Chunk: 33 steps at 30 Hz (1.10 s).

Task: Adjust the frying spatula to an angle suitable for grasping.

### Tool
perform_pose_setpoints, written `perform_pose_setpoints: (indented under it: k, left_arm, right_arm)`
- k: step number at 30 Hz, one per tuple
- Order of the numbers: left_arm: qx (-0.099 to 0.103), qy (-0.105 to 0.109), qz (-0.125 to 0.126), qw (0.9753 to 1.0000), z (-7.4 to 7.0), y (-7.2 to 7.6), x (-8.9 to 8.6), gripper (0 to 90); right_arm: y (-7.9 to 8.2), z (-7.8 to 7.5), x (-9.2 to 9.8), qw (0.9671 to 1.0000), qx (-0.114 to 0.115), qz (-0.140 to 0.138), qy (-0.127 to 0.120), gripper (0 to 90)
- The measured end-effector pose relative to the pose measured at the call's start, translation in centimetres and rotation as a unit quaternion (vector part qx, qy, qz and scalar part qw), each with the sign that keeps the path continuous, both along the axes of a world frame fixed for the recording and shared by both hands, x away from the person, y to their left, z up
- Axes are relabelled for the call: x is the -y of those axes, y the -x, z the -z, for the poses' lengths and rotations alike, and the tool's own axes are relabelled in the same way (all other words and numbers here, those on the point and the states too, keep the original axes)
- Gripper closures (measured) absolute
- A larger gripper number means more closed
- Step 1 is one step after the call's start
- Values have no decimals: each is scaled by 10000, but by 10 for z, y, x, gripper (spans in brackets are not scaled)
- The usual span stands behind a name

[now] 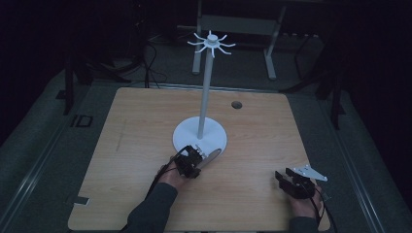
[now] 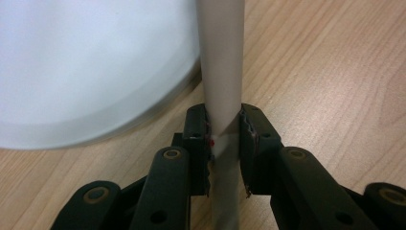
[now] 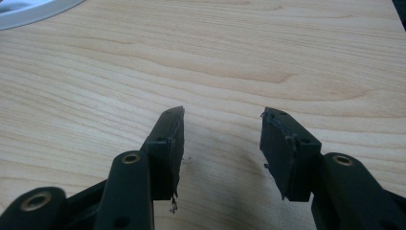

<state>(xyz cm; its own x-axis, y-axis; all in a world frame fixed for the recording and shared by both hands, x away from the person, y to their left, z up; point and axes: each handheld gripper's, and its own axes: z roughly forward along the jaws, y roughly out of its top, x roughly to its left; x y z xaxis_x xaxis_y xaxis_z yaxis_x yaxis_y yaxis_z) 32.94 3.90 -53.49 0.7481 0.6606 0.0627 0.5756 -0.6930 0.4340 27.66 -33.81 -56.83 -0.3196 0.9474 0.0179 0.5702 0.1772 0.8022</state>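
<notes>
At the near edge of the white stand's base (image 1: 187,136), left hand-held gripper (image 1: 190,162) clamps a pale rod (image 2: 221,72) lying on the table (image 1: 136,145). Right hand-held gripper (image 1: 291,182) rests well apart, jaws wide, holding nothing.

Your right gripper (image 1: 283,177) has bare table (image 1: 252,126) from 9 through 3 o'clock. At 10 o'clock, the stand (image 1: 199,136) blocks passage; its pole rises centrally, with a strip (image 1: 212,156) lying against the base.
</notes>
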Motion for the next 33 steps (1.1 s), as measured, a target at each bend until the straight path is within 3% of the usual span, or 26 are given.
perform_pose_setpoints:
  k: [4, 11, 17, 22, 33]
  left_arm:
    - [205, 294, -13, 9994, -5, 5, -1, 751]
    - [554, 503, -137, 9971, -11, 13, -4, 751]
    - [794, 754, -240, 9937, -21, 17, -10, 752]
    - [1022, 1029, -371, 9887, -31, 22, -16, 751]
    - [1259, 1280, -548, 9822, -38, 24, -21, 751]
  right_arm:
    - [0, 0, 0, 10000, -4, 4, -6, 503]
    - [0, 0, 0, 10000, 3, 17, -10, 502]
    - [0, 0, 0, 10000, 0, 28, -17, 501]
    - [0, 0, 0, 10000, -1, 36, -11, 500]
    - [0, 0, 2, 10000, 5, 68, -44, 494]
